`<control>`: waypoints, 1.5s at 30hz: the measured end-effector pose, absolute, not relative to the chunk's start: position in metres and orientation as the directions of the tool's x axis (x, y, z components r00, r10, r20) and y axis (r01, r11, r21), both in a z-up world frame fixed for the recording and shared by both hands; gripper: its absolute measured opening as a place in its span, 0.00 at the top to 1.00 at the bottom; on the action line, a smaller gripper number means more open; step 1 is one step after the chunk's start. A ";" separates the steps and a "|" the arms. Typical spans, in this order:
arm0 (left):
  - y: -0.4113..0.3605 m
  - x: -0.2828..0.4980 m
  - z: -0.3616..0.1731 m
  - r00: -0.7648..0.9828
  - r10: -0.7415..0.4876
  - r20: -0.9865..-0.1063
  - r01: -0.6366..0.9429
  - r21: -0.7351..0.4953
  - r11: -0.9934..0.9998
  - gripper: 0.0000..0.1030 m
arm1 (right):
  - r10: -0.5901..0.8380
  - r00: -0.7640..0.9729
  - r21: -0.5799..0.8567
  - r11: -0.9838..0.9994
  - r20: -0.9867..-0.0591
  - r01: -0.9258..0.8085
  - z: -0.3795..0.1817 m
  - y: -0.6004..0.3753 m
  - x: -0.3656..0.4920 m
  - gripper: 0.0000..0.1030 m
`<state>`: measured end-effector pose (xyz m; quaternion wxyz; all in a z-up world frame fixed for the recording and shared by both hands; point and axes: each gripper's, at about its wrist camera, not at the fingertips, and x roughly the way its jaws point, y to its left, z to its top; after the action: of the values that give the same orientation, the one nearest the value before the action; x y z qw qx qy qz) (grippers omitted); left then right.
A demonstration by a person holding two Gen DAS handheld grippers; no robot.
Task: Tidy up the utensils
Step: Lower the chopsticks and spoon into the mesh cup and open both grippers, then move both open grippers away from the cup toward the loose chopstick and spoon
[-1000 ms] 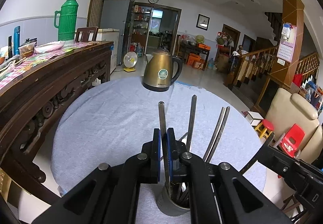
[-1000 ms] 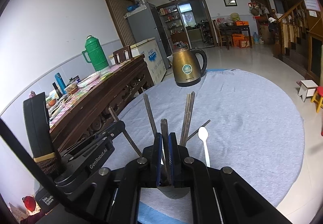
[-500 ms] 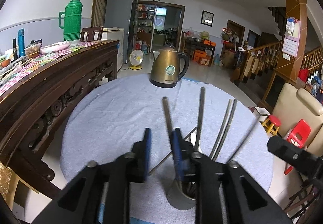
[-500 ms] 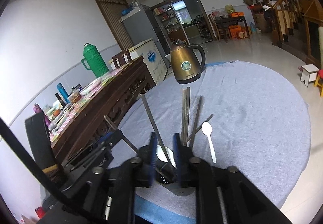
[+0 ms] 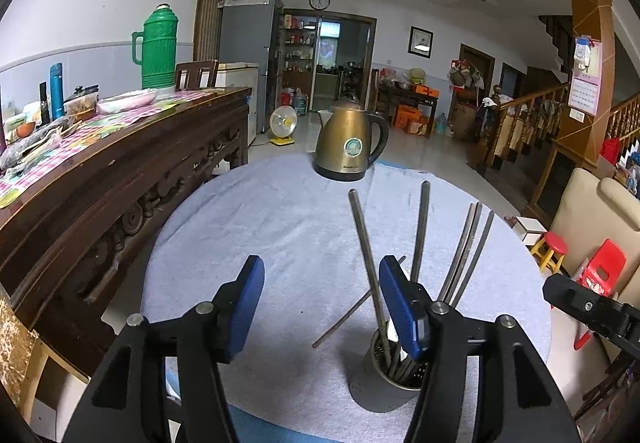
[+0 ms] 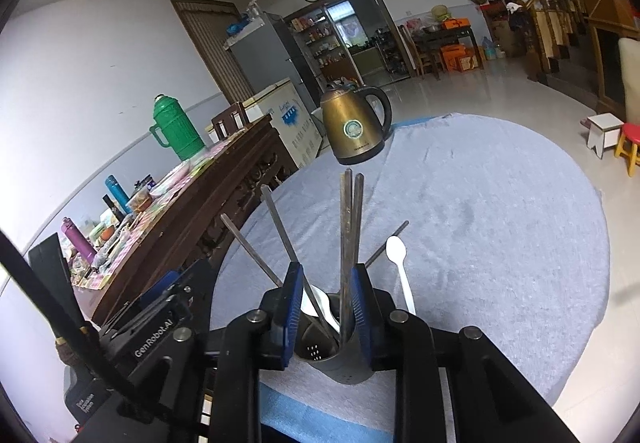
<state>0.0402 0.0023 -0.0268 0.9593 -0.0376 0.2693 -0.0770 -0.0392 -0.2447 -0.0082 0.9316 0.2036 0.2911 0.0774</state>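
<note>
Round table (image 5: 280, 243) with a grey-blue cloth takes up most of both shots, and a long dark carved sideboard (image 5: 120, 171) runs along its left side. On the far edge of the table sits a brass-coloured kettle (image 5: 350, 143).

Near the front edge is a metal utensil cup (image 5: 378, 383) with holes in its wall, with several metal chopsticks (image 5: 466, 251) and a white spoon standing in it, fanned out at different tilts. 1 loose chopstick (image 5: 344, 317) and 1 white spoon (image 6: 398, 267) lie flat on the cloth just beside the cup.

Left gripper (image 5: 320, 307) is spread wide with nothing between the blue pads; its right pad sits just in front of the cup. Right gripper (image 6: 326, 307) is also parted, its pads on either side of the cup and the chopsticks, not clamping anything as far as I can see.
</note>
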 end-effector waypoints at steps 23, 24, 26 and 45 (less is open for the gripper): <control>0.052 0.056 -0.072 0.764 -0.035 -0.644 -0.004 -0.059 0.998 0.37 | 0.203 0.791 0.431 0.898 -0.577 0.083 -0.036 -0.269 -0.030 0.44; 0.052 0.057 -0.074 0.756 -0.032 -0.654 -0.006 -0.056 0.998 0.37 | 0.202 0.786 0.436 0.895 -0.584 0.094 -0.039 -0.273 -0.029 0.44; 0.054 0.058 -0.080 0.740 -0.026 -0.672 -0.011 -0.051 0.999 0.37 | 0.205 0.777 0.447 0.888 -0.596 0.107 -0.045 -0.279 -0.028 0.44; 0.049 0.075 -0.111 0.679 0.012 -0.734 -0.014 0.004 1.000 0.37 | 0.231 0.709 0.503 0.841 -0.667 0.199 -0.097 -0.304 -0.012 0.44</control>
<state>0.0752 0.0488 -0.1107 0.9163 -0.0010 0.4004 0.0071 -0.0119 -0.3038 -0.0966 0.8804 0.2815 0.3815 0.0092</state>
